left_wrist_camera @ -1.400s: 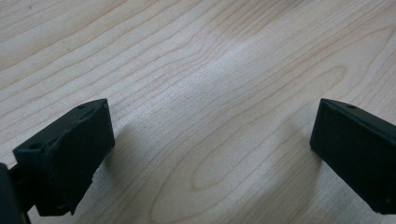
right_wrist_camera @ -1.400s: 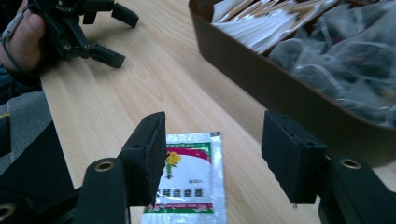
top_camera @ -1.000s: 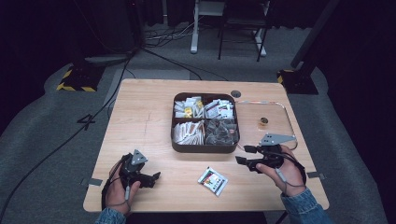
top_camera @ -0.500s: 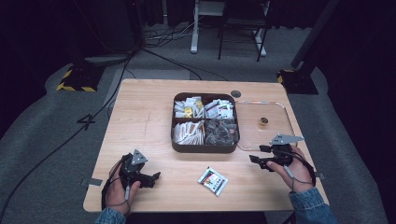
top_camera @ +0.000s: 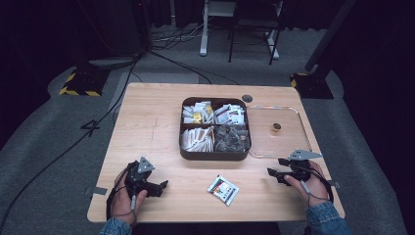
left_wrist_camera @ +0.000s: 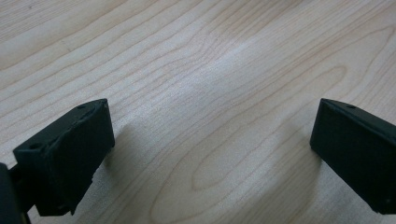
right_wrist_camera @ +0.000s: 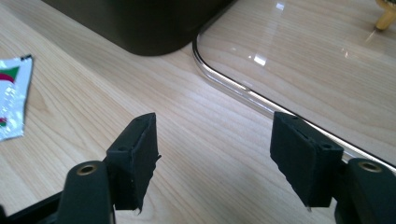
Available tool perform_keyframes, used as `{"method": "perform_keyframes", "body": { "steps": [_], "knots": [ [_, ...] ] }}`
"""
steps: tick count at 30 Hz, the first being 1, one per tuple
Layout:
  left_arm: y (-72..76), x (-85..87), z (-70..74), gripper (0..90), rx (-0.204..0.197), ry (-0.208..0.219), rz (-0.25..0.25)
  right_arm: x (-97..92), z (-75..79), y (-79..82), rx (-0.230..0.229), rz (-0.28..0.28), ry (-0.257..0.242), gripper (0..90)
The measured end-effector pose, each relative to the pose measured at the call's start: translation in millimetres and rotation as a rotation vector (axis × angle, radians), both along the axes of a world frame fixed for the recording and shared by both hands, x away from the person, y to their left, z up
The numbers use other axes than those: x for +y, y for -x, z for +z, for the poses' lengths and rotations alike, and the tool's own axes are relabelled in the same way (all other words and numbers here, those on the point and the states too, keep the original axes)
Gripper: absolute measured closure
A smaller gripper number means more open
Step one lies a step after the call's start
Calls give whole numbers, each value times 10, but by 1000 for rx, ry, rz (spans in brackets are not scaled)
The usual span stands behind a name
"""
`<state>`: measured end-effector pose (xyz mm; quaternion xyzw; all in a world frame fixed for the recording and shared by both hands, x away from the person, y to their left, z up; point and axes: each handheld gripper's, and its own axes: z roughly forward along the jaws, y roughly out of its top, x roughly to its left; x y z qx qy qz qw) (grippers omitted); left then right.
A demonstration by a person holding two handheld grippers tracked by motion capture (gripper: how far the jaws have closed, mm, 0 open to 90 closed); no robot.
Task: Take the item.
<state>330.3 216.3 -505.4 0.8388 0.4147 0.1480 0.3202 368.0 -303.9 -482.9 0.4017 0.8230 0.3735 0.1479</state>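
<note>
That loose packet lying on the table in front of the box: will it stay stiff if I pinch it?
Probably floppy: the packet looks thin, flat and foil-like. Its glossy, crinkled edge suggests it may slide when pushed. Likely very light.

A four-compartment box (top_camera: 215,131) is sitting at the middle of the bench (top_camera: 147,122), toward its far edge, with packets filling each compartment. A clear lid (top_camera: 288,142) is lying flat, touching the box's right side, reaching toward the bench's right edge. A single packet (top_camera: 222,189) is lying near the near edge, before the box.
</note>
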Motion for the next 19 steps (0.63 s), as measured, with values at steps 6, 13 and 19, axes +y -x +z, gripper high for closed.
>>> {"method": "perform_keyframes", "body": {
  "steps": [6,13,19],
  "knots": [
    [0,-1,0,2,0,1,1,-4,-80,11,11,6,55,273],
    [-2,1,-2,2,-3,1,4,7,-218,0,-30,1,62,75],
    [14,-2,0,2,1,0,28,6,-219,3,-29,-4,60,73]
  ]
}}
